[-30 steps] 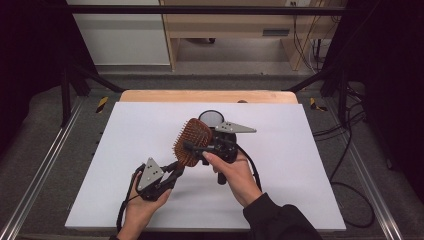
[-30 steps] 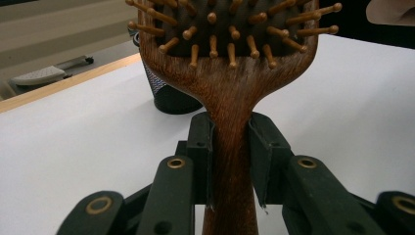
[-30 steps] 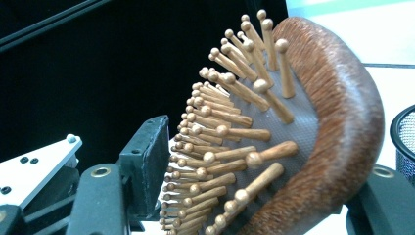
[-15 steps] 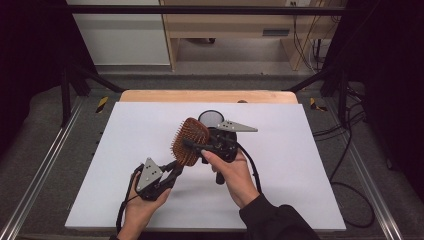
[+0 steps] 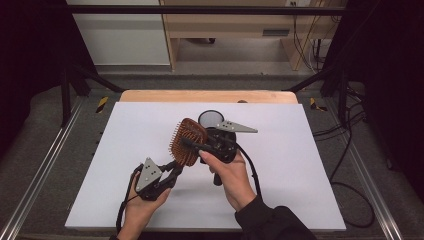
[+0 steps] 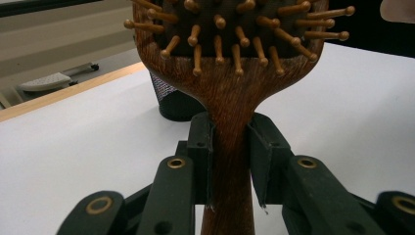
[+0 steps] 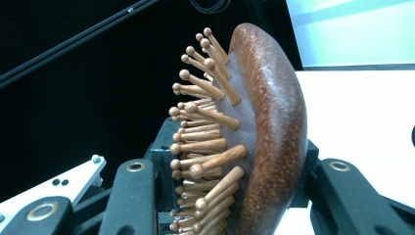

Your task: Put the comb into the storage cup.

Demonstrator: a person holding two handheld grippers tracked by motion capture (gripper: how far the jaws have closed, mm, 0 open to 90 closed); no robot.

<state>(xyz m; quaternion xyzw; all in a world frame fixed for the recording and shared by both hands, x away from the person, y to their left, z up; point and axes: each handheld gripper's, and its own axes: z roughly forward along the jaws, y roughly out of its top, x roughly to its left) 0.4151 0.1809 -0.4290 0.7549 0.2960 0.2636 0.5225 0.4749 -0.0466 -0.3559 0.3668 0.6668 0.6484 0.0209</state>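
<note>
A wooden hairbrush [image 5: 187, 141] with peg bristles is held up above the white table top [image 5: 300, 175], head tilted toward the far side. My left gripper [image 5: 176, 167] is shut on its handle [image 6: 230, 196], with a pad pressing each side. My right gripper [image 5: 192, 146] comes in from the right and has just been closing with the brush head [image 7: 274, 122] between its jaws. One jaw is now against the bristles [image 7: 205, 147] and the other against the rounded wooden back. A hand holds each gripper from the near edge.
A black mesh cup [image 5: 211, 120] stands on the table just behind the right gripper, and appears again past the brush [image 6: 173, 100]. A wooden strip [image 5: 207, 96] runs along the far edge. Metal rails [image 5: 40, 175] flank the table, and a cable [image 5: 252, 170] trails from the right gripper.
Both hands and the brush have stayed in place. The right gripper's jaws look drawn in tighter on the brush head.
</note>
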